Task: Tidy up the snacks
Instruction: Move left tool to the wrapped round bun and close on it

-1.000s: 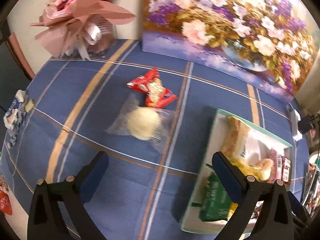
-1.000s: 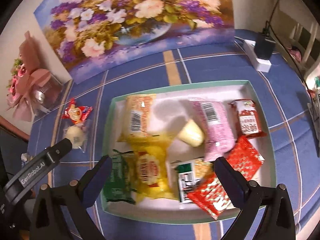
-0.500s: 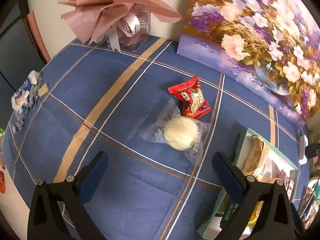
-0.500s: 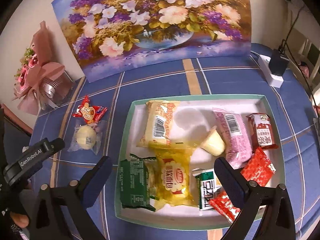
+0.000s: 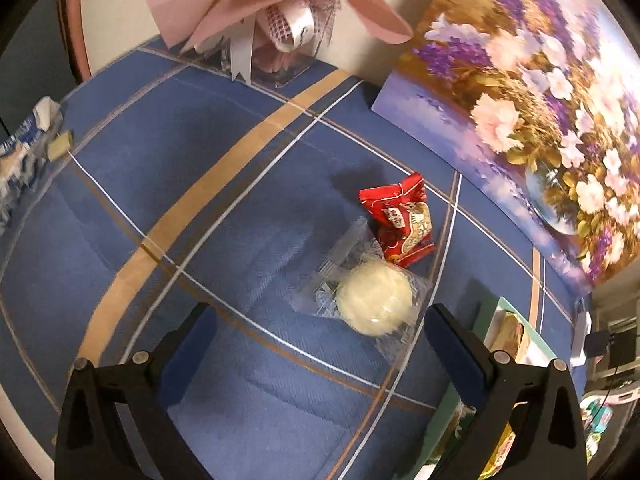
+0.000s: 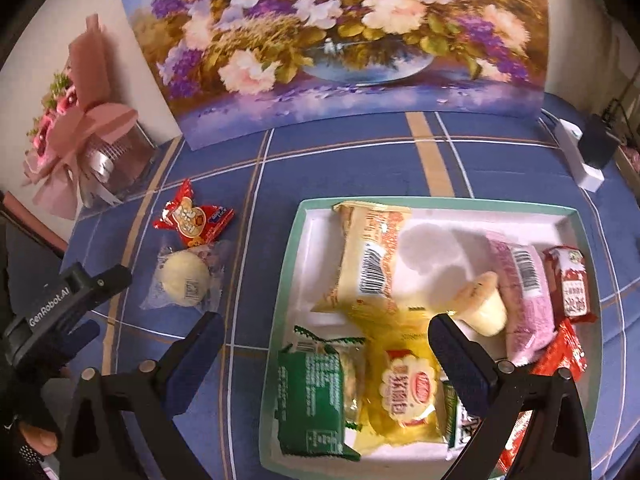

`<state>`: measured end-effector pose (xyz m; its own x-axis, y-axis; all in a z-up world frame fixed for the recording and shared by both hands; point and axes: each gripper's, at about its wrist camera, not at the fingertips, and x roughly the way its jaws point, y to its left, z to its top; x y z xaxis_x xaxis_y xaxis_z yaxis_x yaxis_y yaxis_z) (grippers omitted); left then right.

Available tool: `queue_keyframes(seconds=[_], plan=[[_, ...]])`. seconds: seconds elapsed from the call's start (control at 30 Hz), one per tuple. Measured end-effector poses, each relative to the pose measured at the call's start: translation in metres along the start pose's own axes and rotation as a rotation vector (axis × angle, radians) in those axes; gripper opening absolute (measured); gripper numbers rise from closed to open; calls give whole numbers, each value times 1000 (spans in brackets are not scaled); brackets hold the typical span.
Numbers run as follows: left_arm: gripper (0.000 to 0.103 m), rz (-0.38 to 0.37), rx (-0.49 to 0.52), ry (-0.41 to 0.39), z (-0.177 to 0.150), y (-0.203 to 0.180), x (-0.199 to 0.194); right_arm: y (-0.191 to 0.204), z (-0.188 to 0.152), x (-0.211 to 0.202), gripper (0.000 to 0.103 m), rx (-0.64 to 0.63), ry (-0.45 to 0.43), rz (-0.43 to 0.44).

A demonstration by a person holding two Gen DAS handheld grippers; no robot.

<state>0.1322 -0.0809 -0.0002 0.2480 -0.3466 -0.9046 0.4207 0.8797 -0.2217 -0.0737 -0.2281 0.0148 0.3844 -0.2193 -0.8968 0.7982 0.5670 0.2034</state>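
Left gripper (image 5: 320, 332): jaws wide, empty, above the blue tablecloth (image 5: 168, 184) near the wrapped bun (image 5: 374, 298). Right gripper (image 6: 324, 344): jaws wide, empty, above the tray (image 6: 286, 280) edge. The bun touches a red packet (image 5: 402, 220), both outside the tray.

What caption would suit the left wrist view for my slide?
Open left tongs hover near a clear-wrapped round bun beside a red snack packet on the blue tablecloth.
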Motion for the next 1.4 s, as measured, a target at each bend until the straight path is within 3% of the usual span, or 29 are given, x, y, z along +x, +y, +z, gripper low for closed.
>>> queue_keyframes(seconds=[0.3,0.67,1.2,1.27,1.4], plan=[[103,-19,9,59,4,-4,32,24,9,18,103,-79,12,-20],[103,-7,59,96,8,-24,54,15,31,49,103,4,55,-12],[103,89,213,139,3,-53,79,-3,42,59,103,-4,74,-83],[100,97,222,134,3,-56,79,-3,42,59,103,-5,79,-86],[77,71,219,138,4,-60,77,-3,42,58,103,3,78,-82]])
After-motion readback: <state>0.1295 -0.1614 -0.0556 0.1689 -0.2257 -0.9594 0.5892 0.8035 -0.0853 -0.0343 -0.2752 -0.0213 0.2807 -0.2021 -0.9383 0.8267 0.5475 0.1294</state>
